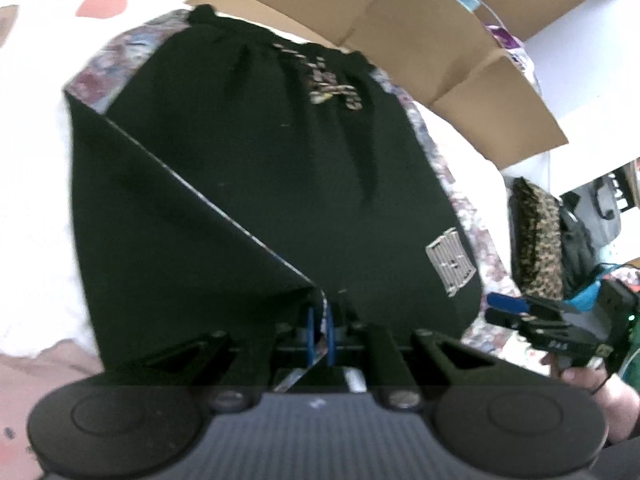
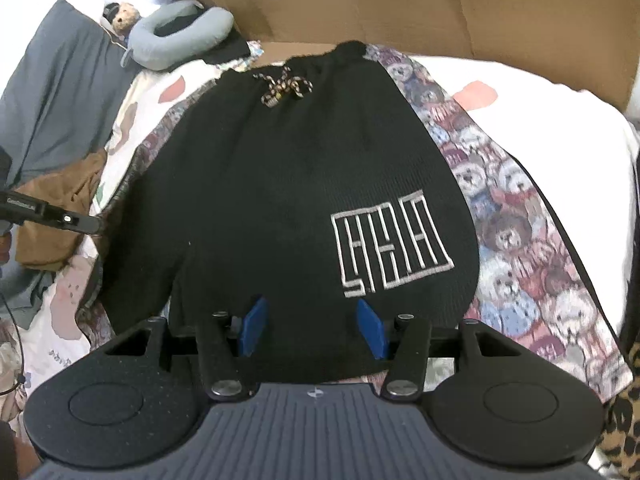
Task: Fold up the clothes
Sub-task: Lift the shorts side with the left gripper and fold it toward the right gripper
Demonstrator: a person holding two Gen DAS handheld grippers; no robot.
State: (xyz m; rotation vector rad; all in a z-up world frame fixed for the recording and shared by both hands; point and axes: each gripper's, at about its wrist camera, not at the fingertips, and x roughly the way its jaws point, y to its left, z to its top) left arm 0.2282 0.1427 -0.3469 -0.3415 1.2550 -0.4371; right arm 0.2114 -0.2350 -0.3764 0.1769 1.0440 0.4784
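Shorts (image 2: 280, 184) lie half-folded beside cardboard (image 2: 440, 4); left gripper (image 1: 320, 328) clamps their lifted hem, right gripper (image 2: 312, 328) is spread, more folding seems left

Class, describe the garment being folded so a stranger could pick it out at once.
On the bed, in front of the cardboard wall, lie black shorts with teddy-bear print side panels. Unlike the brown garment beside them, they carry a white maze-like logo.

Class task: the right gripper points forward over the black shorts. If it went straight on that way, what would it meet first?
Probably the black shorts themselves: the open right gripper sits low over the hem, so the fabric just ahead, near the white logo, comes first. Depth is unclear.
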